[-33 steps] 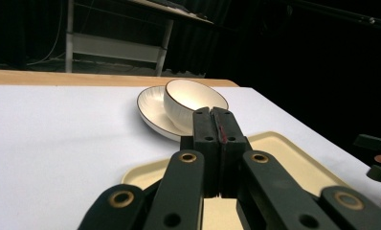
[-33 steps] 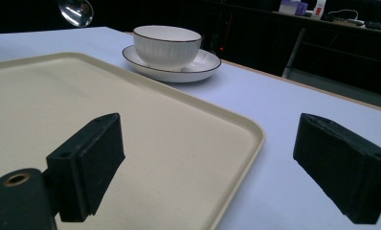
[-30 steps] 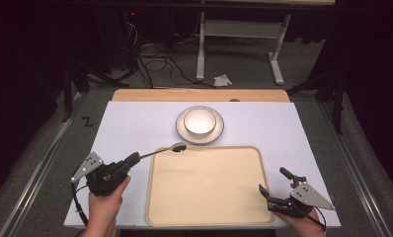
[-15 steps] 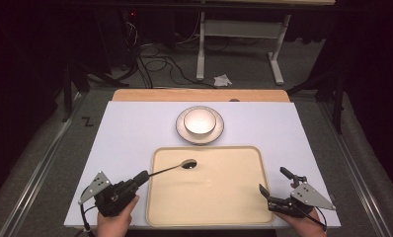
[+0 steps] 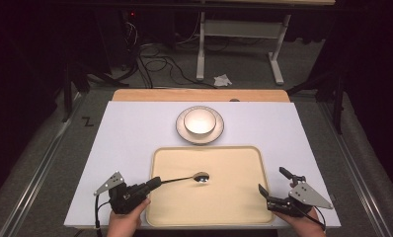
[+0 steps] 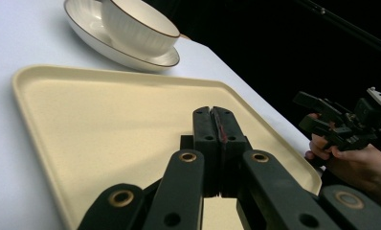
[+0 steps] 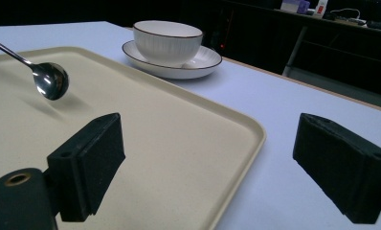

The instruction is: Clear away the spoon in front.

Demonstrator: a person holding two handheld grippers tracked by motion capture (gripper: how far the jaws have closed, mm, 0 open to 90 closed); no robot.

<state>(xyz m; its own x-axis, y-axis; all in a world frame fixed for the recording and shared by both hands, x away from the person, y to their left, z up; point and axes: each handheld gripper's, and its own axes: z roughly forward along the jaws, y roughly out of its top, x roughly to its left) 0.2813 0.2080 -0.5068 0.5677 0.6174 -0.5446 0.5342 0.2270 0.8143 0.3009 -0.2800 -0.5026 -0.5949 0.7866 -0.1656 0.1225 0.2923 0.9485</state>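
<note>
The left gripper (image 5: 154,182) stands at the near left edge of the tray (image 5: 234,207), and its fingers (image 6: 212,129) are pressed together on the handle of the spoon (image 5: 189,177). The spoon is held over the tray; its long axis runs from the left edge of the tray toward the middle of it, and the bowl end (image 7: 50,80) points to the tray's centre. In the right gripper view the bowl end hangs just above the tray floor with a soft shadow under it.

The right gripper (image 5: 274,186) is at the near right corner of the tray, with its fingers (image 7: 85,165) wide apart and holding nothing. Beyond the far edge of the tray, a white bowl (image 5: 200,121) sits on a saucer (image 5: 180,129) on the white surface (image 5: 125,133).
</note>
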